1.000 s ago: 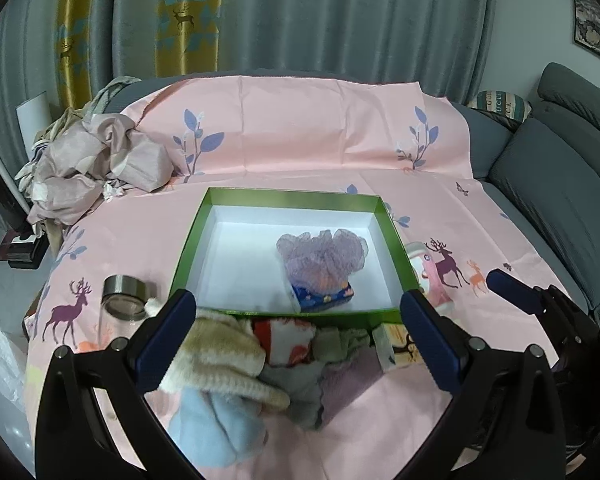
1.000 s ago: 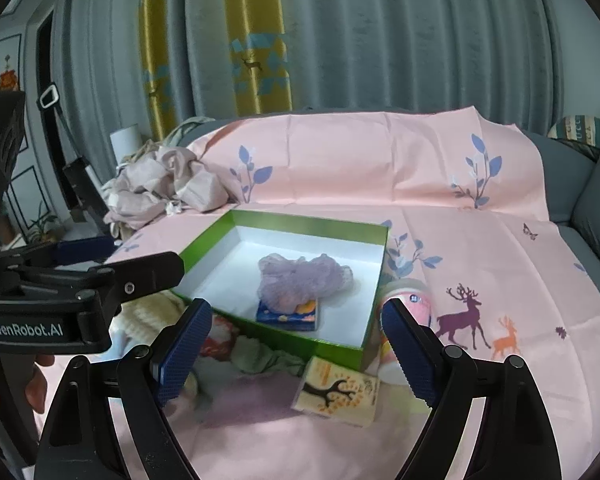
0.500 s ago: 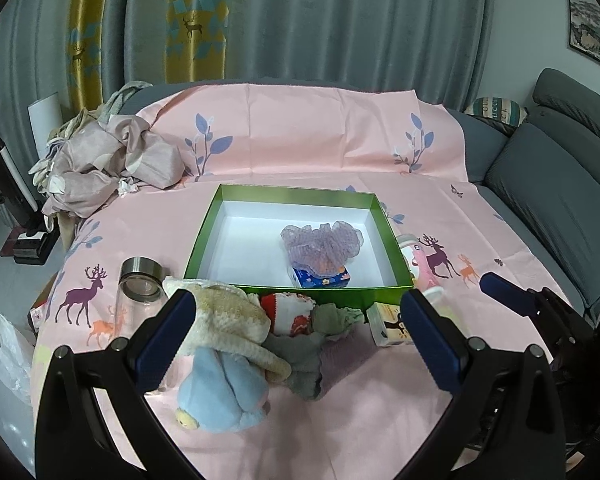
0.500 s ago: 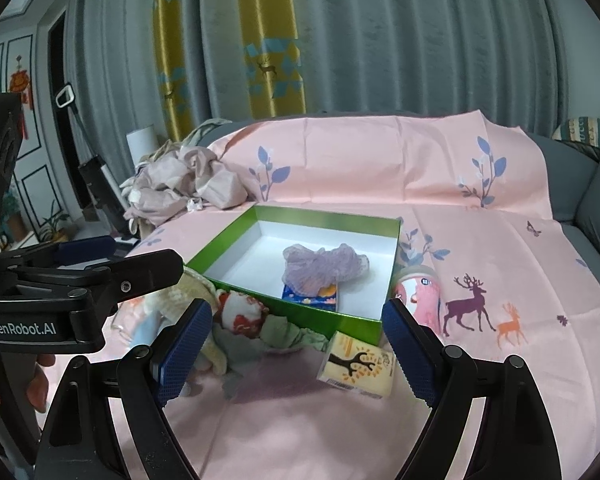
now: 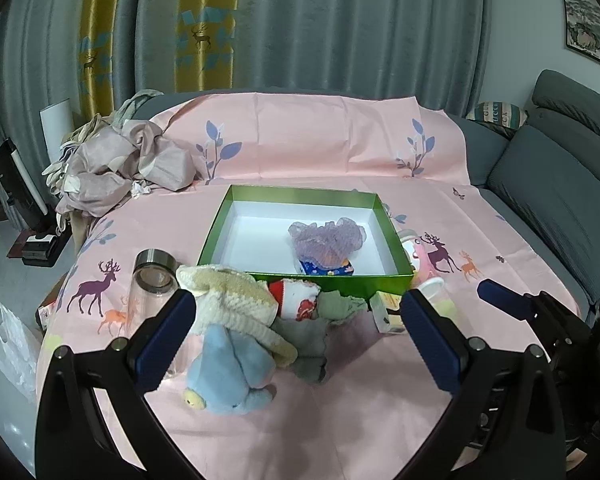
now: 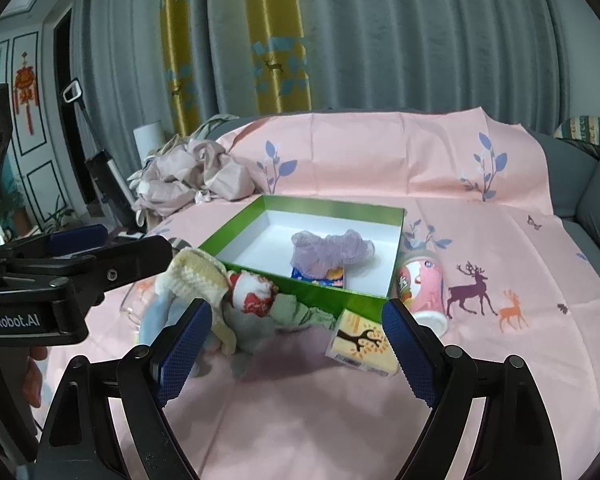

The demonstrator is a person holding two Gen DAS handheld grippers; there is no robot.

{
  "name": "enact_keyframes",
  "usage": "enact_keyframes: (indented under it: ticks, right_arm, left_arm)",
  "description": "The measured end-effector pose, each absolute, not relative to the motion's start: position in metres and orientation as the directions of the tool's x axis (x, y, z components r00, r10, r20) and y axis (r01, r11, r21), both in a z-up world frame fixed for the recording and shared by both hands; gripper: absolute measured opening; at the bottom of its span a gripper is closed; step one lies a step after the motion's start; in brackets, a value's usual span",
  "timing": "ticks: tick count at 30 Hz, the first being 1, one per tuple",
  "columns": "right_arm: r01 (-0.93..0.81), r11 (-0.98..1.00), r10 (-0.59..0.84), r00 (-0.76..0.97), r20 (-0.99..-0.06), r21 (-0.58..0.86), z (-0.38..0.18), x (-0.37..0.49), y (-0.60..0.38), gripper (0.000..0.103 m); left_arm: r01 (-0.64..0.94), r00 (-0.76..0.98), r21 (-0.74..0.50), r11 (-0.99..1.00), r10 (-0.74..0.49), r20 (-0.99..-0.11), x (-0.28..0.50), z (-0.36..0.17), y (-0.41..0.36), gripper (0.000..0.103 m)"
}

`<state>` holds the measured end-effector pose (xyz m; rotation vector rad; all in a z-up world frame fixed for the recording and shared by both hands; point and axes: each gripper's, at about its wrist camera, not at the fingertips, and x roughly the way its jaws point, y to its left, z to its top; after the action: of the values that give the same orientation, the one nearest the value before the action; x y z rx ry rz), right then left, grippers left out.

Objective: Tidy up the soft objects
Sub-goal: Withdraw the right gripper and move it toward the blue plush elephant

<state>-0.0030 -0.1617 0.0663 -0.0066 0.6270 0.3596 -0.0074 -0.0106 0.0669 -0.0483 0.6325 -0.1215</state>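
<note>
A green box (image 5: 220,220) (image 6: 396,252) with a white inside holds a purple mesh puff (image 5: 326,236) (image 6: 330,250) on a blue patterned packet (image 5: 326,269). In front of the box lies a pile of soft things: a cream knitted piece (image 5: 236,300) (image 6: 198,276), a blue plush toy (image 5: 232,372), a red-and-white sock (image 5: 298,304) (image 6: 254,292) and a grey-green cloth (image 5: 312,332) (image 6: 296,312). My left gripper (image 5: 296,340) is open and empty above the pile. My right gripper (image 6: 296,344) is open and empty, just right of it.
A glass jar with a metal rim (image 5: 152,280) lies left of the pile. A yellow tree-print carton (image 6: 362,346) and a pink cup (image 6: 422,288) lie right of the box. Crumpled beige cloth (image 5: 120,164) sits at the back left; a grey sofa (image 5: 560,184) at the right.
Both grippers have pulled back and up from the box; the pile and box now look smaller and farther. Both stay open and empty.
</note>
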Motion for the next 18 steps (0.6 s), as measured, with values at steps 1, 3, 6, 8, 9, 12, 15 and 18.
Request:
enact_keyframes:
  ticks: [1,3,6,8,9,12,15,18]
  right_arm:
    - [-0.331,0.938,0.327,0.748,-0.577,0.102,0.065,-0.004,-0.162,0.087]
    - [-0.331,0.938,0.327,0.742,-0.586,0.103,0.062,-0.004,-0.160,0.087]
    - [-0.334,0.936,0.330,0.735,-0.593,0.108,0.060,-0.005,-0.159,0.087]
    - [-0.336,0.936,0.332,0.733,-0.594,0.108,0.059,-0.006,-0.157,0.087]
    - [-0.338,0.935,0.334,0.731,-0.595,0.109,0.058,-0.007,-0.156,0.087]
    - [-0.351,0.930,0.344,0.723,-0.600,0.110,0.056,-0.010,-0.153,0.087]
    - [-0.371,0.923,0.354,0.709,-0.610,0.104,0.051,-0.013,-0.147,0.087]
    - [-0.393,0.914,0.367,0.687,-0.627,0.103,0.042,-0.015,-0.142,0.087]
  left_arm:
    - [0.099,0.799,-0.084,0.992,-0.130,-0.588,-0.008,0.066,-0.010,0.102]
    - [0.099,0.795,-0.091,0.991,-0.134,-0.592,-0.009,0.064,-0.008,0.102]
    - [0.099,0.791,-0.097,0.990,-0.138,-0.597,-0.009,0.062,-0.006,0.102]
    - [0.102,0.786,-0.104,0.989,-0.145,-0.601,-0.009,0.059,-0.005,0.102]
    - [0.105,0.783,-0.114,0.988,-0.153,-0.603,-0.010,0.058,-0.004,0.102]
    - [0.115,0.767,-0.162,0.980,-0.191,-0.612,-0.011,0.051,0.004,0.102]
    - [0.101,0.750,-0.196,0.975,-0.204,-0.629,-0.013,0.040,0.020,0.102]
    - [0.064,0.739,-0.224,0.972,-0.197,-0.644,-0.015,0.030,0.041,0.102]
